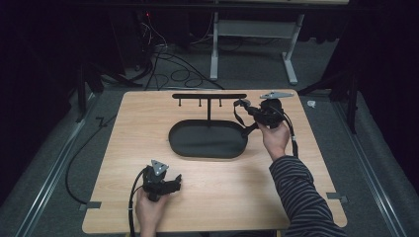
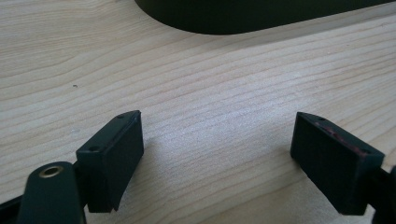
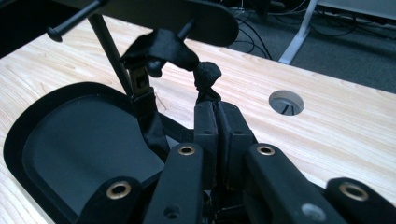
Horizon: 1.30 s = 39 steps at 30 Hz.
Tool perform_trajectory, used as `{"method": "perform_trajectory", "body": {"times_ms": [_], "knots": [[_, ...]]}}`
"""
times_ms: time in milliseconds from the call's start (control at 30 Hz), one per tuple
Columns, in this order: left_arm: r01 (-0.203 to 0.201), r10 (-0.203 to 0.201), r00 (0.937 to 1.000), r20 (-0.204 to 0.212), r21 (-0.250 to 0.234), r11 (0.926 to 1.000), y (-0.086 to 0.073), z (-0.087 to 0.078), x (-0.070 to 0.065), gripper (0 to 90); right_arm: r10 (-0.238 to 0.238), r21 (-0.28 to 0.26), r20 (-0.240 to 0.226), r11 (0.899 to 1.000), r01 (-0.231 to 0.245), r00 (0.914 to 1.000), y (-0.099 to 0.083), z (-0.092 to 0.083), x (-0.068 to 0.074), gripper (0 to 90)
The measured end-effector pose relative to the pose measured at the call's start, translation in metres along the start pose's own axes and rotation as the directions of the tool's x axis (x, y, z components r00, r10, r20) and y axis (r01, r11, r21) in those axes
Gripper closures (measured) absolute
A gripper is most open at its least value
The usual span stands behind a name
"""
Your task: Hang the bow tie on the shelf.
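Right gripper [image 3: 215, 116] clamped on black strap [image 3: 163, 46], hooking it over rack [image 1: 209, 96] peg at 1 o'clock of tray [image 1: 207, 148]; next release; left gripper [image 2: 219, 154] apart, idle.

The high view looks down and forward over the whole counter [image 1: 207, 197]. The left gripper view skims close above the wood toward the black tray [image 2: 261, 16] at 12 o'clock. The right gripper view sits close to the tray [image 3: 70, 135] and stand [image 3: 187, 14], both shared with the high view.
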<state>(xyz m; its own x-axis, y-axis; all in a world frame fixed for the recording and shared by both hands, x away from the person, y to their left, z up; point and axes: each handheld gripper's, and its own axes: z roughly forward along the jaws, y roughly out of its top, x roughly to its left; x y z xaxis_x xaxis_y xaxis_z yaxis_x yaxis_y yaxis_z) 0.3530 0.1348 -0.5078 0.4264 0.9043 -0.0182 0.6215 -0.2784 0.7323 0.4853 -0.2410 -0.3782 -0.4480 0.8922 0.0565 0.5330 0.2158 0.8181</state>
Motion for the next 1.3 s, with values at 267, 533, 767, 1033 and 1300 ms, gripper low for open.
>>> {"method": "perform_trajectory", "body": {"times_ms": [267,533,767,1033,1300], "knots": [[0.003,-0.003,1.0000,0.001,-0.001,1.0000,0.000,0.000,0.000,17.8,-0.004,0.011,-0.006,1.000,0.004,1.0000,-0.001,0.004,0.002,85.7],[0.004,-0.004,1.0000,0.001,-0.002,1.0000,0.000,0.000,0.000,17.8,0.004,0.001,-0.012,1.000,-0.004,0.9999,-0.004,0.001,0.002,79.0],[0.002,-0.002,1.0000,-0.001,-0.001,1.0000,0.000,0.000,0.000,17.8,0.018,-0.006,-0.014,1.000,-0.018,0.9997,-0.005,-0.005,-0.002,68.2],[0.002,-0.002,1.0000,-0.002,0.000,1.0000,0.000,0.000,0.000,17.8,0.000,-0.016,-0.024,1.000,0.000,0.9997,-0.006,-0.013,-0.001,63.6],[0.002,-0.002,1.0000,-0.002,0.000,1.0000,0.000,0.000,0.000,17.8,0.034,-0.027,-0.040,0.999,-0.035,0.9986,-0.015,-0.025,-0.012,59.3]]}}
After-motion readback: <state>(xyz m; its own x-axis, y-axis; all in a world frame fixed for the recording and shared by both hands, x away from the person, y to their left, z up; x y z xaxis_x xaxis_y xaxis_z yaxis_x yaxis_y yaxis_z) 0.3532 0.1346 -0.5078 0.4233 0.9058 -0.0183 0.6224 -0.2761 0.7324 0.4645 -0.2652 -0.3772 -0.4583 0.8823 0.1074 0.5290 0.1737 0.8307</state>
